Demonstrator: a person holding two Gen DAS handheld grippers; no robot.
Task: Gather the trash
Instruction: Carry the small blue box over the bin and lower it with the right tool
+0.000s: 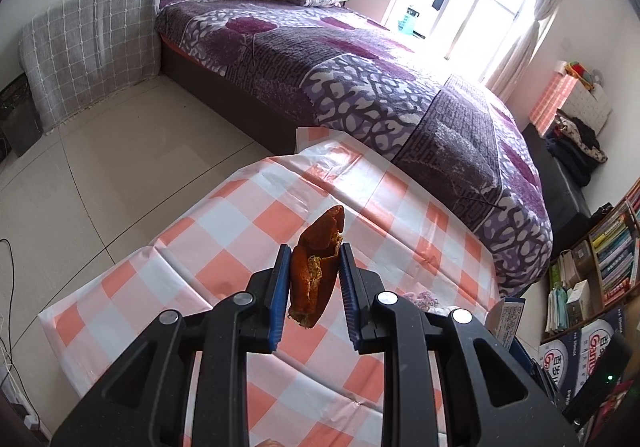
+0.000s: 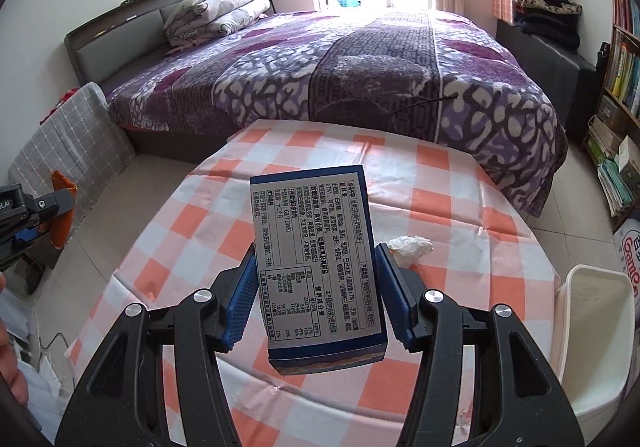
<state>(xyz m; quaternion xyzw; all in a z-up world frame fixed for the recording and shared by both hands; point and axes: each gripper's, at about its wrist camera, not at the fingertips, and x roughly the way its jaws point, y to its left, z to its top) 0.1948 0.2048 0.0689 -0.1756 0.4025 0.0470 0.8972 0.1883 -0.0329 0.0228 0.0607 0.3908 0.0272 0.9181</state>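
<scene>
My left gripper [image 1: 315, 247] is shut on a curled piece of orange-brown peel [image 1: 320, 231], held up above the checked table [image 1: 224, 231]. The same peel [image 2: 62, 215] shows at the left edge of the right wrist view, out past the table's side. My right gripper [image 2: 317, 247] is shut on a blue box with a white printed label [image 2: 312, 215]. The box is lifted off the tablecloth [image 2: 320, 151] and tilted away from me. A crumpled white tissue [image 2: 412, 247] lies on the cloth just right of the right finger.
A white plastic bin [image 2: 596, 327] stands beside the table's right edge. A purple bed [image 2: 360, 67] runs along the far side. A grey-covered chair [image 1: 92, 51] and tiled floor [image 1: 120, 151] are to the left, and bookshelves [image 2: 624, 79] to the right.
</scene>
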